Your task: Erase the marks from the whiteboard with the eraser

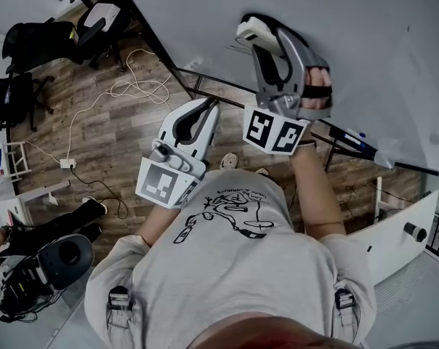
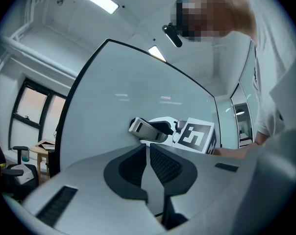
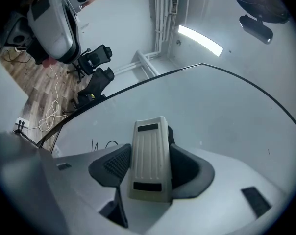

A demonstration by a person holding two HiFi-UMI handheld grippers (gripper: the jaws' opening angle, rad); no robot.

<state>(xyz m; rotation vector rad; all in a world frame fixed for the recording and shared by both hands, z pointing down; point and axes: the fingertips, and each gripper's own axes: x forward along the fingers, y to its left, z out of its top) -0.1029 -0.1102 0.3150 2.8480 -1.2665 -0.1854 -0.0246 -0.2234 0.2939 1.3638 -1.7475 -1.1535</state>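
We hold the eraser (image 3: 148, 180) in the right gripper (image 3: 149, 153), fingers clamped on its long sides, at the upper centre of the head view, close to the whiteboard (image 1: 365, 20); whether it touches, we cannot tell; dark marks (image 3: 103, 145) show on the board, left of those fingers; the left gripper (image 2: 148, 155), lower and left, has its fingers closed together on nothing.

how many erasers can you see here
1. The eraser sits clamped between the jaws of the right gripper, in front of the whiteboard. The left gripper is shut with nothing in it. Others may lie out of view.
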